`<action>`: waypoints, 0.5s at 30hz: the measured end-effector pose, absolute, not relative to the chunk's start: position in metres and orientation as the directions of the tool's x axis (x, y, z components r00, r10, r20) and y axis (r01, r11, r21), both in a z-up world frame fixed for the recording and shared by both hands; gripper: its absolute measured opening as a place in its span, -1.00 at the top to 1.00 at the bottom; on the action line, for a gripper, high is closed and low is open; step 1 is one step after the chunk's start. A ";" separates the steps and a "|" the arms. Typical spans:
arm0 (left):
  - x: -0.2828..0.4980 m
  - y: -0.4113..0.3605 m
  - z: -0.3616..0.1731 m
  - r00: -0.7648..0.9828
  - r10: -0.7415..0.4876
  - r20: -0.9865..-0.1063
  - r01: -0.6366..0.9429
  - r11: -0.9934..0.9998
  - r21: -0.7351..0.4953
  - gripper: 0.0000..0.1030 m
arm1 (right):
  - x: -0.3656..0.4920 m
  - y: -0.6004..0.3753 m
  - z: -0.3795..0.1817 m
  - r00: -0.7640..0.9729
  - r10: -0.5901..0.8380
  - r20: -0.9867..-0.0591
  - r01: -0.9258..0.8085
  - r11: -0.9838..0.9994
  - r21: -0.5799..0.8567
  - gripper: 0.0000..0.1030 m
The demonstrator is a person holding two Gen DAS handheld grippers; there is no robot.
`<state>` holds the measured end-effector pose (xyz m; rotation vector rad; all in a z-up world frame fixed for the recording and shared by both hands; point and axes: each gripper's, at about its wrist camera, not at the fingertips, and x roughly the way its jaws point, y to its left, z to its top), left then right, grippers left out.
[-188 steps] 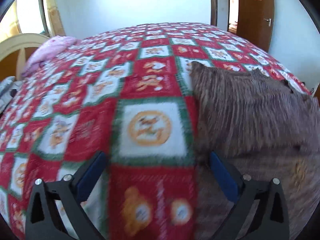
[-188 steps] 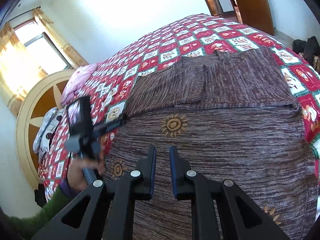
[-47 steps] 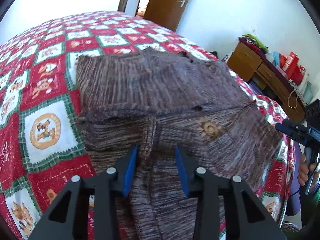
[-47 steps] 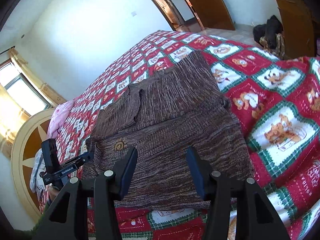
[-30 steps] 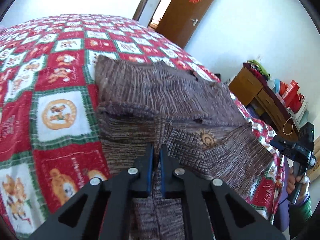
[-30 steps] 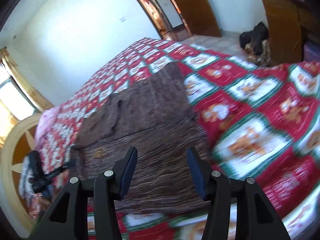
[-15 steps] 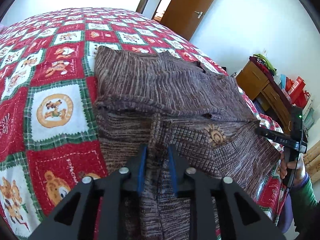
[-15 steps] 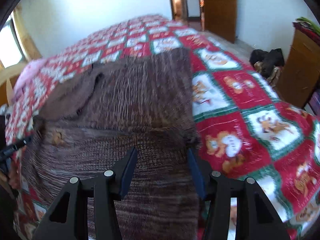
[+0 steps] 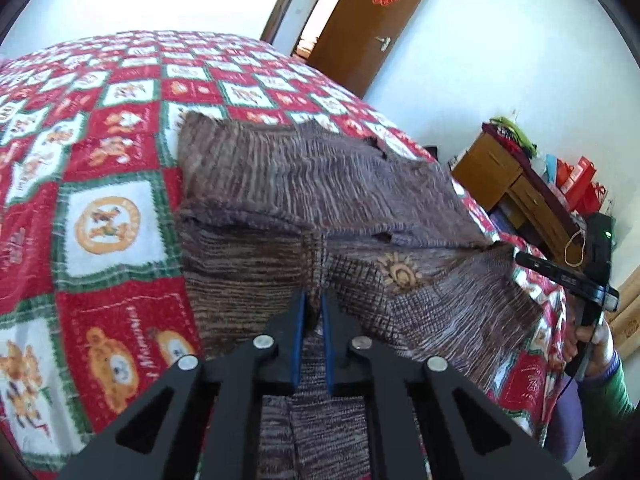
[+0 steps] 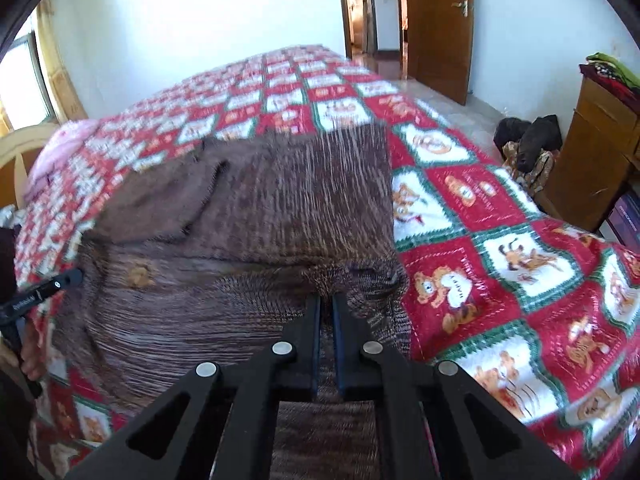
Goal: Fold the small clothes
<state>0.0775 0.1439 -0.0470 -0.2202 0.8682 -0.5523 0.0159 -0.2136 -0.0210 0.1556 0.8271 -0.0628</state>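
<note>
Left wrist view: left hand-held gripper pinches the brown knit sweater; right hand-held gripper likewise grips the sweater's fabric on the bed.

White walls enclose the room, and daylight is admitted through a window with yellow curtains at the left. Most of the space is taken up by a bed covered with a red, green and white checked blanket. A brown wooden door bearing a red ornament is seen beyond it. A wooden cabinet is placed against the wall, beside dark bags on the pale floor.
</note>
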 end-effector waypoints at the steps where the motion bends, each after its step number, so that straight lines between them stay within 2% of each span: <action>1: 0.076 0.146 -0.043 0.534 -0.531 -0.659 0.363 0.847 -0.389 0.87 | 0.012 -0.214 -0.015 0.690 0.005 -0.724 0.117 0.986 0.119 0.90; 5: 0.069 0.143 -0.033 0.577 -0.488 -0.655 0.378 0.870 -0.316 0.88 | 0.003 -0.212 0.005 0.731 0.012 -0.683 0.106 0.986 0.131 0.90; 9: 0.081 0.134 -0.042 0.541 -0.437 -0.719 0.372 0.891 -0.261 0.83 | 0.005 -0.208 0.001 0.721 0.019 -0.693 0.102 0.986 0.133 0.89; 12: 0.091 0.133 -0.050 0.515 -0.402 -0.757 0.355 0.904 -0.239 0.55 | -0.001 -0.206 -0.004 0.718 0.042 -0.695 0.096 0.983 0.159 0.89; 15: 0.095 0.135 -0.048 0.533 -0.406 -0.743 0.360 0.903 -0.235 0.18 | -0.004 -0.206 -0.008 0.712 0.057 -0.700 0.100 0.978 0.181 0.89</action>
